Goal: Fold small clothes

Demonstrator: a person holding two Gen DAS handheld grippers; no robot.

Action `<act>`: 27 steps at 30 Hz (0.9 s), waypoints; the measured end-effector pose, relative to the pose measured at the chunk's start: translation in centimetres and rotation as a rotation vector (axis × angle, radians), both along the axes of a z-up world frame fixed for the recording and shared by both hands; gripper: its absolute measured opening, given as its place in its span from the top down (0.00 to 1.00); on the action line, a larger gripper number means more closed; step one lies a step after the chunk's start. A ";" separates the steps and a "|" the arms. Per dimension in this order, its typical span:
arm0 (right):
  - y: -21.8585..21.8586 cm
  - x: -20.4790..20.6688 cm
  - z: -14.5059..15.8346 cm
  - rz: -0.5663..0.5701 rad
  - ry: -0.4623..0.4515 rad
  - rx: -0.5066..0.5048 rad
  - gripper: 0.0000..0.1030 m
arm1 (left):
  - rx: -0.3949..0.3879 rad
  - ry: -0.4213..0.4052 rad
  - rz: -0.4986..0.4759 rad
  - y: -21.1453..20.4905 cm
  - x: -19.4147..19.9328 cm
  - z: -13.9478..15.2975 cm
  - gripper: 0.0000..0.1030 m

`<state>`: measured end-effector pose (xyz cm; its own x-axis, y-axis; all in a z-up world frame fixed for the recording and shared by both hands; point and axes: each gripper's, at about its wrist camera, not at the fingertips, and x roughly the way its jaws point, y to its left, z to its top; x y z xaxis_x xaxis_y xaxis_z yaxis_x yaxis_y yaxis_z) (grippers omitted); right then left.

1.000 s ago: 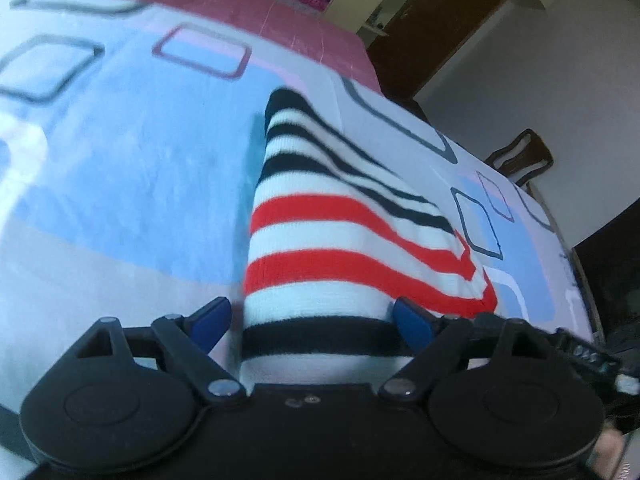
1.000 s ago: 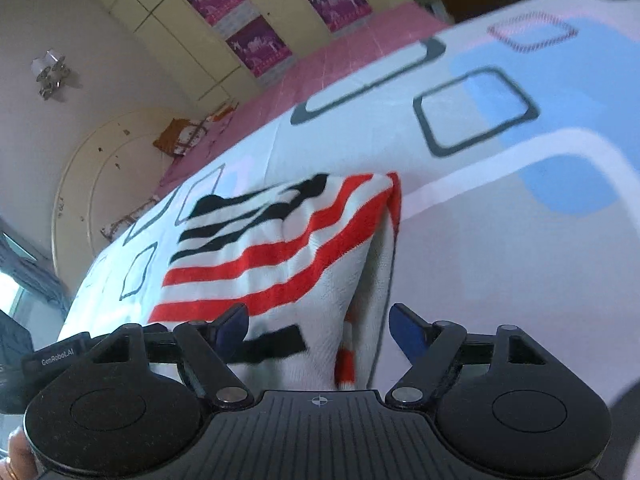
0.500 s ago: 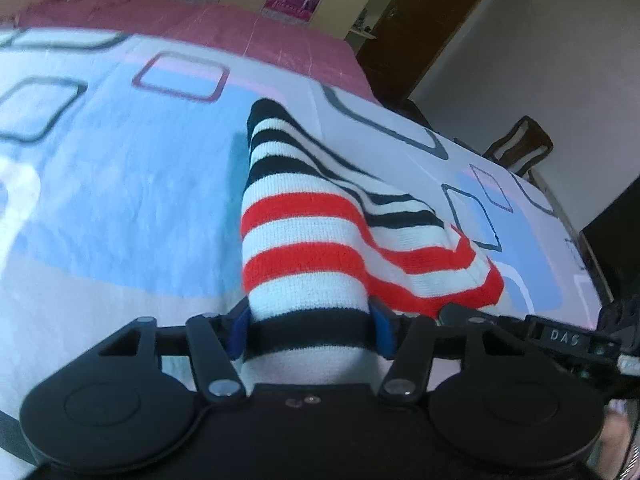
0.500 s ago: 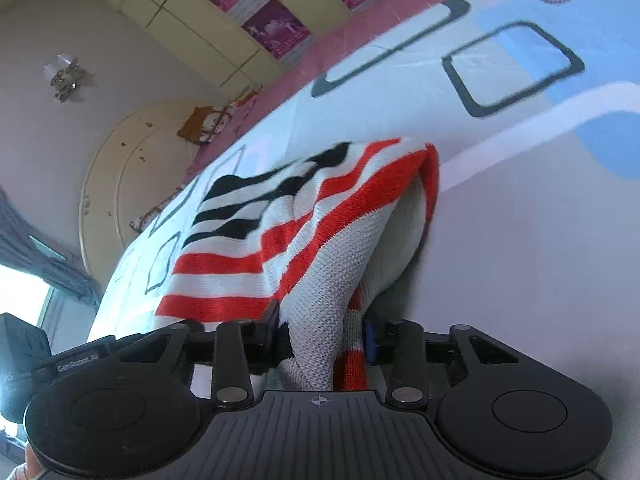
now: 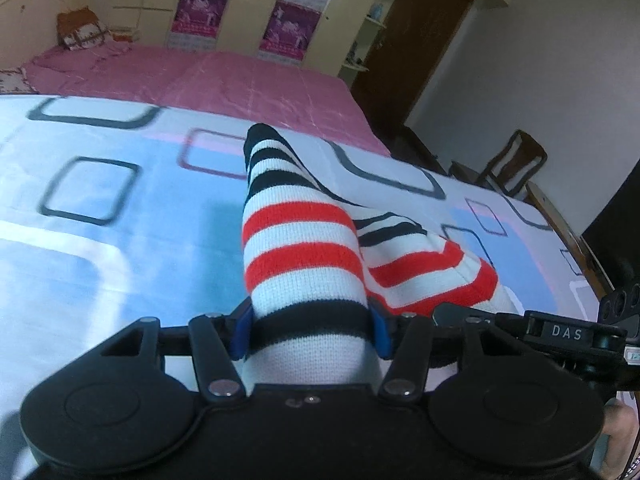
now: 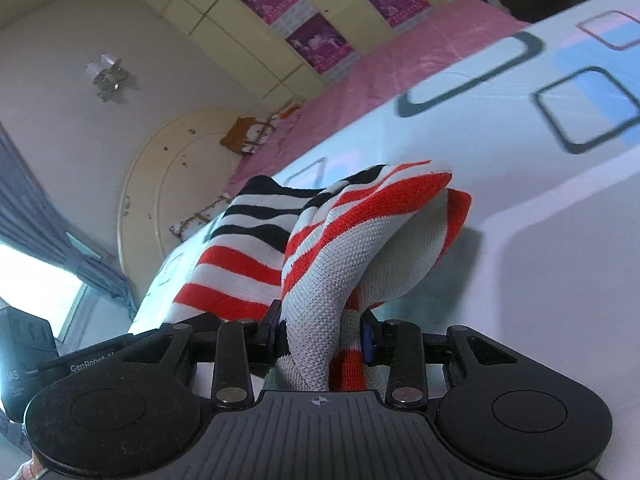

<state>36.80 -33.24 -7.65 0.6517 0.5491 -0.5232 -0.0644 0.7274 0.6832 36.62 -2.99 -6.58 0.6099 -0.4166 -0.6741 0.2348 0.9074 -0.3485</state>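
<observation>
A small knitted garment (image 5: 304,240) with red, black and white stripes is lifted at its near edge above the bed cover (image 5: 100,240). My left gripper (image 5: 310,330) is shut on its near left corner, the blue pads squeezing the black-striped hem. My right gripper (image 6: 322,338) is shut on the garment (image 6: 332,240) at its near right corner, where the knit bunches between the pads. The far end of the garment with black stripes still rests on the cover. In the left wrist view the right gripper's black body (image 5: 560,332) shows at the right edge.
The bed cover (image 6: 540,280) is white and light blue with dark rounded squares. A pink sheet (image 5: 240,84) lies beyond it, with a cushion (image 5: 80,34) by the headboard. A wardrobe with posters (image 5: 288,24) and a wooden chair (image 5: 516,164) stand past the bed.
Both grippers went from open around the garment's near edge to shut on it. They have then risen, lifting that edge off the cover so the garment drapes upward.
</observation>
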 end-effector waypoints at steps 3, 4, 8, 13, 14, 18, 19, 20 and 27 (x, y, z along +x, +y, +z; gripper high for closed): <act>4.1 0.8 0.3 0.017 -0.013 -0.007 0.65 | -0.004 -0.014 0.016 3.7 -0.1 0.3 0.47; 5.7 1.0 0.3 0.019 -0.016 -0.007 0.65 | -0.005 -0.019 0.019 5.3 -0.1 0.4 0.47; 12.2 1.5 0.2 0.013 -0.022 -0.006 0.65 | -0.014 -0.031 0.023 11.5 0.1 0.4 0.47; 20.0 3.0 -0.4 0.035 -0.026 -0.015 0.65 | -0.003 -0.025 0.043 18.3 0.4 -0.1 0.47; 21.3 3.2 -0.7 0.039 -0.024 -0.012 0.65 | -0.001 -0.023 0.051 19.5 0.5 -0.2 0.47; 25.7 4.5 -1.9 0.064 -0.008 -0.019 0.65 | 0.009 -0.025 0.075 22.9 0.6 -1.0 0.47; 26.5 4.9 -2.2 0.071 -0.006 -0.024 0.65 | 0.006 -0.027 0.080 23.7 0.6 -1.3 0.47; 27.2 5.2 -2.5 0.077 -0.005 -0.029 0.65 | 0.005 -0.029 0.083 24.6 0.5 -1.6 0.47; 31.0 6.2 -4.7 0.115 0.013 -0.091 0.65 | 0.004 -0.016 0.111 27.6 0.6 -4.2 0.46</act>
